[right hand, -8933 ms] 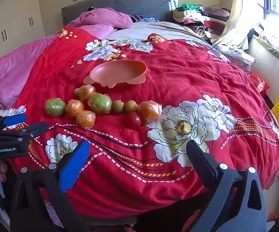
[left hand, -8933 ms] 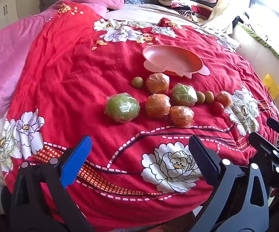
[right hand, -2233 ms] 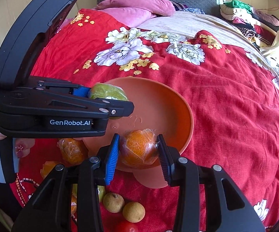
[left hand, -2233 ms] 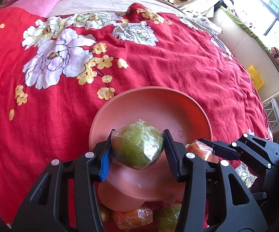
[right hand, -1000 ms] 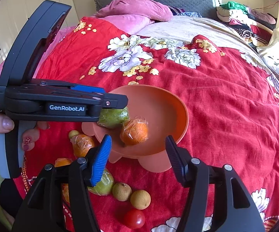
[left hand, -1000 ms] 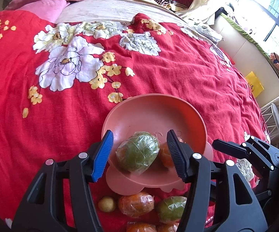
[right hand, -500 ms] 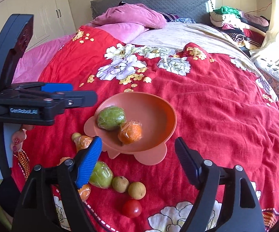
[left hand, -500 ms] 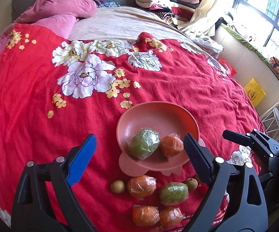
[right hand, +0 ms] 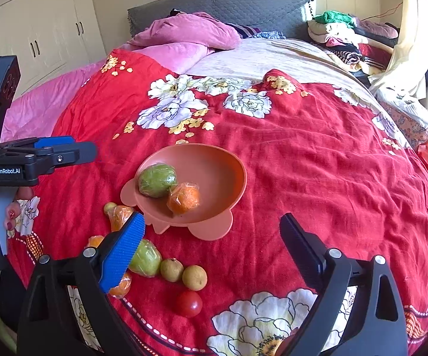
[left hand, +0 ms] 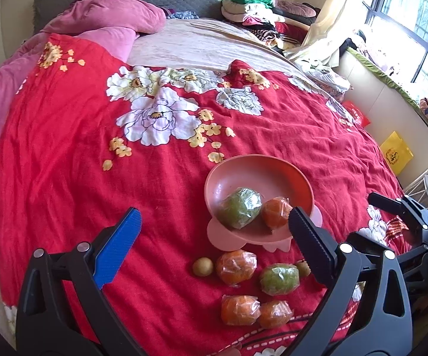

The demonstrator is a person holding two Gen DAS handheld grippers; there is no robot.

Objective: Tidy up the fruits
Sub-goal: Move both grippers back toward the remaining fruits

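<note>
A pink bowl (left hand: pixel 237 175) (right hand: pixel 228 163) sits on the red floral bedspread. It holds a wrapped green fruit (left hand: pixel 239 207) (right hand: pixel 157 179) and a wrapped orange (left hand: pixel 276 212) (right hand: pixel 183 198). In front of the bowl lie several loose fruits: wrapped oranges (left hand: pixel 236 267), a wrapped green fruit (left hand: pixel 279 279) (right hand: pixel 145 259), small brown fruits (right hand: pixel 194 277) and a red tomato (right hand: pixel 188 303). My left gripper (left hand: pixel 214 246) is open and empty, above the spread left of the bowl. My right gripper (right hand: pixel 211 249) is open and empty, near the bowl's front.
Pink pillows and duvet (right hand: pixel 184 34) lie at the head of the bed. Piled clothes (right hand: pixel 344 34) sit at the back right. White wardrobe doors (right hand: pixel 36 35) stand on the left. A yellow bag (left hand: pixel 395 155) lies on the floor at the right.
Both grippers have drawn back and up from the bowl, so it looks smaller. Both stay open. The green fruit and the orange rest in the bowl.
</note>
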